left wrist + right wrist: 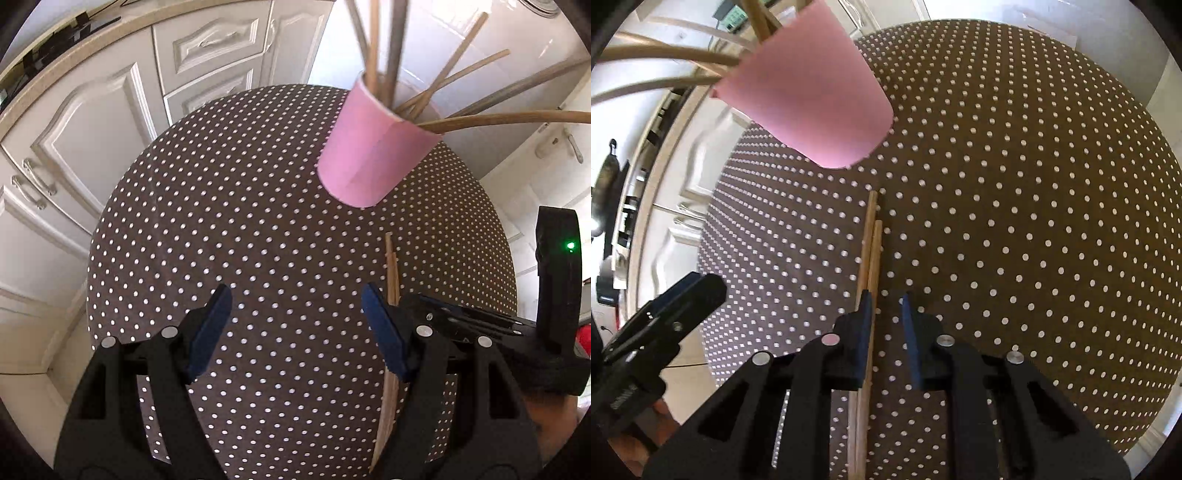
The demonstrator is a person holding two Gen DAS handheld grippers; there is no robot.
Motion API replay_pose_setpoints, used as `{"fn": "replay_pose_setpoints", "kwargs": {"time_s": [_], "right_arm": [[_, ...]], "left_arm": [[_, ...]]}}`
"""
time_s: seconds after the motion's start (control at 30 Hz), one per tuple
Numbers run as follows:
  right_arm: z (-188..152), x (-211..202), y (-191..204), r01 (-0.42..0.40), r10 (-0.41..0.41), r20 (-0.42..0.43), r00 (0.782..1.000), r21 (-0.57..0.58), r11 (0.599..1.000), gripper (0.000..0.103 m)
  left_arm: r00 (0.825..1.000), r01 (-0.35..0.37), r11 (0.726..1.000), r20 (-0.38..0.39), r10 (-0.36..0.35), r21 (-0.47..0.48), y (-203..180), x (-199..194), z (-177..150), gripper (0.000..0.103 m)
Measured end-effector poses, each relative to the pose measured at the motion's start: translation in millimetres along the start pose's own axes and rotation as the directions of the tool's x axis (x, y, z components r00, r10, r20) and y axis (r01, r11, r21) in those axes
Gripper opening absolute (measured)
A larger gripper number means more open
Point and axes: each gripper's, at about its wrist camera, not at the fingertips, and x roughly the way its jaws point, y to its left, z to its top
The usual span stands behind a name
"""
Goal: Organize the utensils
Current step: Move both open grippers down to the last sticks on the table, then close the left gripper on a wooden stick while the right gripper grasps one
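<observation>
- Left wrist view is showing the left gripper (pixel 296 325) with its blue-padded jaws standing wide apart above the dotted tablecloth (pixel 229 221); nothing is lying between them.
- A pair of wooden chopsticks (pixel 391 273) is lying flat on the cloth, just beside the right-hand jaw and partly hidden behind it.
- A pink cup (pixel 373 155) is standing further back on the round table, holding several long wooden sticks (pixel 461 74) that are leaning outward.
- On the right edge, the right gripper (pixel 480 321) is showing as a black body with a small green light.
- Right wrist view is showing the right gripper (pixel 886 302) with a narrow gap between its jaws; the chopsticks (pixel 871 243) are running beside and under the left jaw, and the pads are not pressing on them.
- The pink cup (pixel 812 99) is appearing at the upper left, apart from the chopsticks' tips.
- White cabinet doors (pixel 92 122) are standing behind the table.
- No readable writing or brand is visible; some marking on the left gripper's body (pixel 657 321) is too blurred to read.
</observation>
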Motion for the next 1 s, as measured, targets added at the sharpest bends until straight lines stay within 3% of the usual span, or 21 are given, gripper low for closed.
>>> {"fn": "replay_pose_setpoints", "kwargs": {"time_s": [0.3, 0.53, 0.77, 1.0], "right_arm": [[14.0, 11.3, 18.4, 0.023, -0.023, -0.035, 0.999, 0.006, 1.000, 0.012], [5.5, 21.9, 31.3, 0.006, -0.006, -0.044, 0.999, 0.017, 1.000, 0.012], [14.2, 28.4, 33.2, 0.044, -0.044, -0.033, 0.998, -0.022, 0.999, 0.008], [28.4, 26.2, 24.5, 0.029, -0.031, -0.037, 0.999, -0.052, 0.998, 0.004]], "left_arm": [[1.000, 0.015, 1.000, 0.002, -0.015, -0.017, 3.8, -0.3, -0.3, 0.072], [1.000, 0.014, 1.000, 0.008, -0.013, -0.015, 6.0, 0.1, 3.5, 0.072], [1.000, 0.011, 1.000, -0.015, -0.011, -0.023, 8.0, 4.6, 1.9, 0.072], [0.998, 0.017, 1.000, -0.063, -0.017, -0.005, -10.2, 18.6, 5.0, 0.072]]}}
